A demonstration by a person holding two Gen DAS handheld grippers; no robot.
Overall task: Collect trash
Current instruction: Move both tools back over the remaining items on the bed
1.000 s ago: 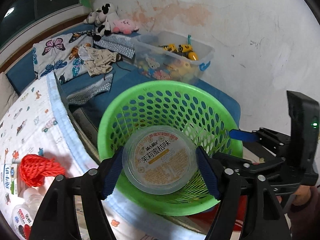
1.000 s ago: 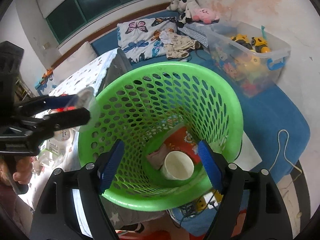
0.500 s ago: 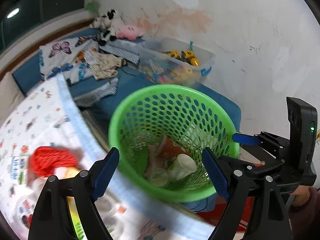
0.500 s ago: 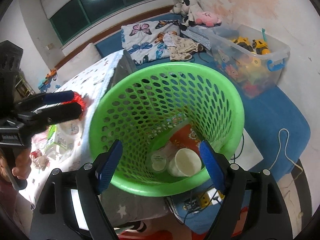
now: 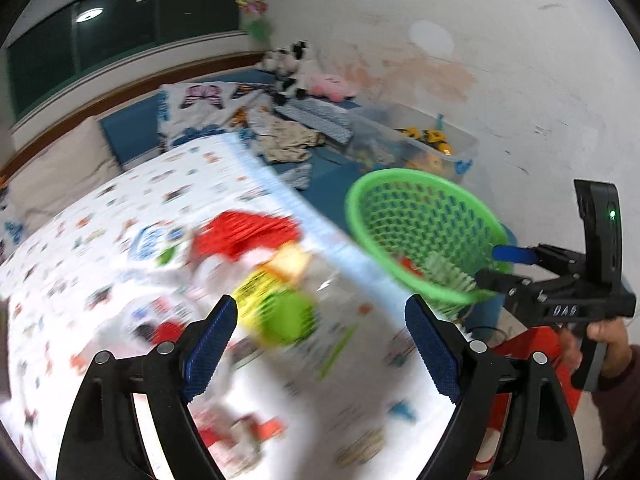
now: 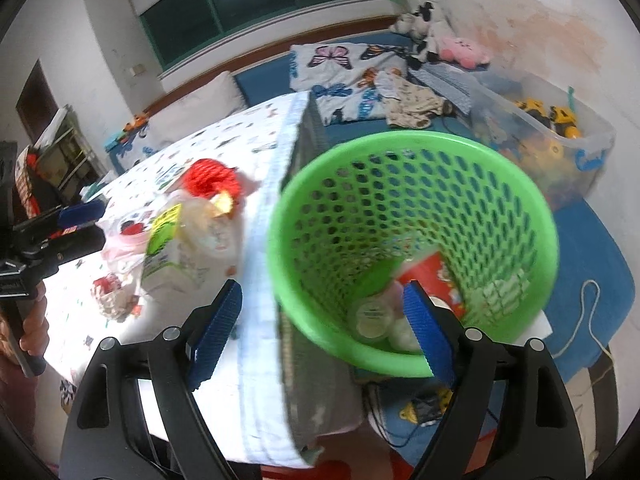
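Note:
A green perforated basket (image 6: 416, 240) stands beside the table edge, also in the left wrist view (image 5: 420, 236). It holds a round lidded cup (image 6: 372, 314), a white cup and red packaging. My left gripper (image 5: 320, 344) is open and empty above a blurred pile of trash on the table: a green and yellow carton (image 5: 280, 304) and a red mesh net (image 5: 248, 232). My right gripper (image 6: 320, 324) is open and empty at the basket's near rim. The carton (image 6: 164, 248) and net (image 6: 210, 178) show left of the basket.
The table has a white patterned cloth (image 6: 256, 340). Behind it lie a blue mat with butterfly pillows (image 6: 340, 68), plush toys (image 6: 432, 36) and a clear toy bin (image 6: 552, 140). A white cord (image 6: 588, 312) lies on the mat at the right.
My left gripper let the round lidded cup drop into the basket, then swung left from the basket to over the trash pile. The right gripper shifted slightly left.

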